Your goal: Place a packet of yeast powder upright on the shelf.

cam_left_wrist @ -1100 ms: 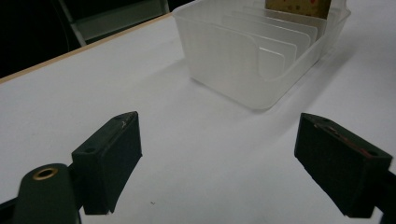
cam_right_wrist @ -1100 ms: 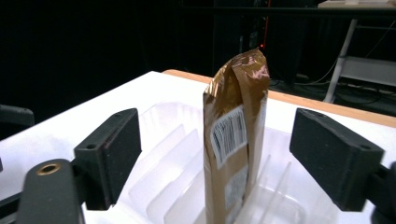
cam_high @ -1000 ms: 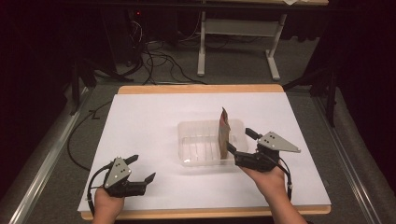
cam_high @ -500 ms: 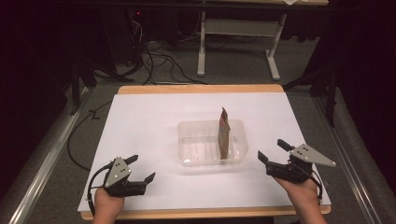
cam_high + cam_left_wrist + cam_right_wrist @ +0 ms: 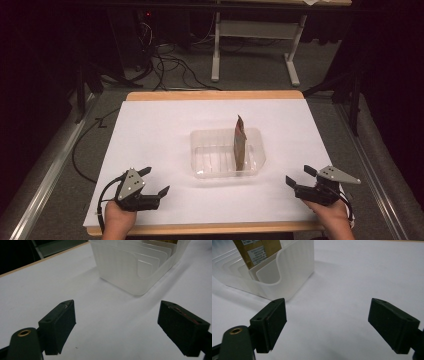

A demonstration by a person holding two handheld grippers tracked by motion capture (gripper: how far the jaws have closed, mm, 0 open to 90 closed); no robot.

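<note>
Standing in the clear tray (image 5: 200, 150), the packet (image 5: 240, 142) is well apart from both grippers' jaws.

Black tongs (image 5: 151, 184), grey triangular plates

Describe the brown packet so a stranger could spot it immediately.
Start at the white table top; near its middle sits a clear plastic slotted bin. The brown packet stands upright on edge in the bin's right end, the only coloured, opaque thing there, with white labels.
</note>
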